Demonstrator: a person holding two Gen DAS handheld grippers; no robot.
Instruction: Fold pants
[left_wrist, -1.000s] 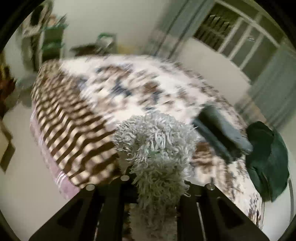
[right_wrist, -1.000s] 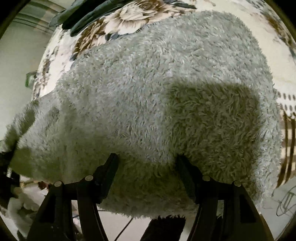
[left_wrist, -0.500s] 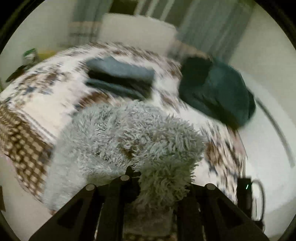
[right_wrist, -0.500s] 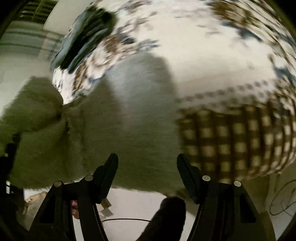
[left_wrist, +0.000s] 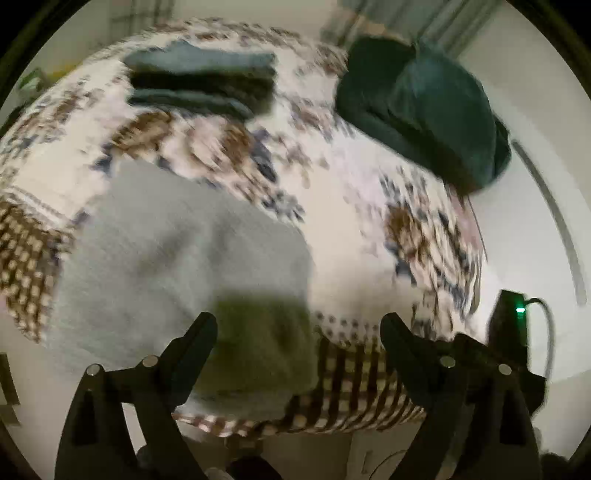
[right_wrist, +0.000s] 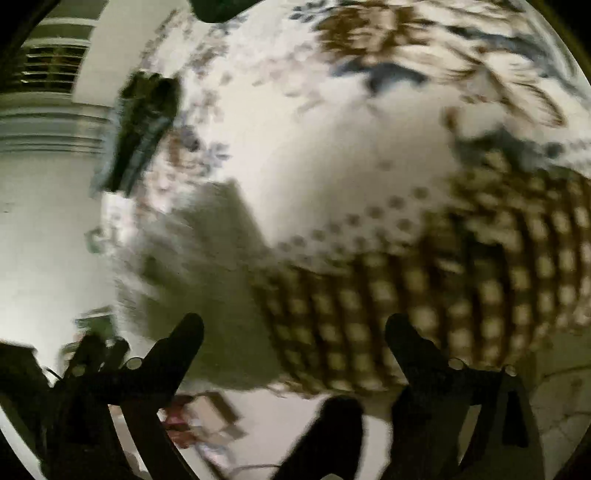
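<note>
The fuzzy grey pants (left_wrist: 177, 258) lie as a folded bundle on the near edge of the bed (left_wrist: 351, 240), which has a floral and checked cover. My left gripper (left_wrist: 298, 328) is open and empty just above the bundle's right edge. In the right wrist view the pants (right_wrist: 207, 280) show blurred at the lower left. My right gripper (right_wrist: 293, 330) is open and empty, over the bed's checked border (right_wrist: 424, 288) to the right of the pants.
A stack of folded dark garments (left_wrist: 199, 81) lies at the far side of the bed, also in the right wrist view (right_wrist: 142, 125). A dark green garment heap (left_wrist: 424, 110) lies at the far right corner. A black device with a green light (left_wrist: 511, 321) stands beside the bed.
My left gripper opened and let go of the pants, which now lie on the bed. My right gripper, open throughout, swung right, away from the pants. Both views are blurred by motion.
</note>
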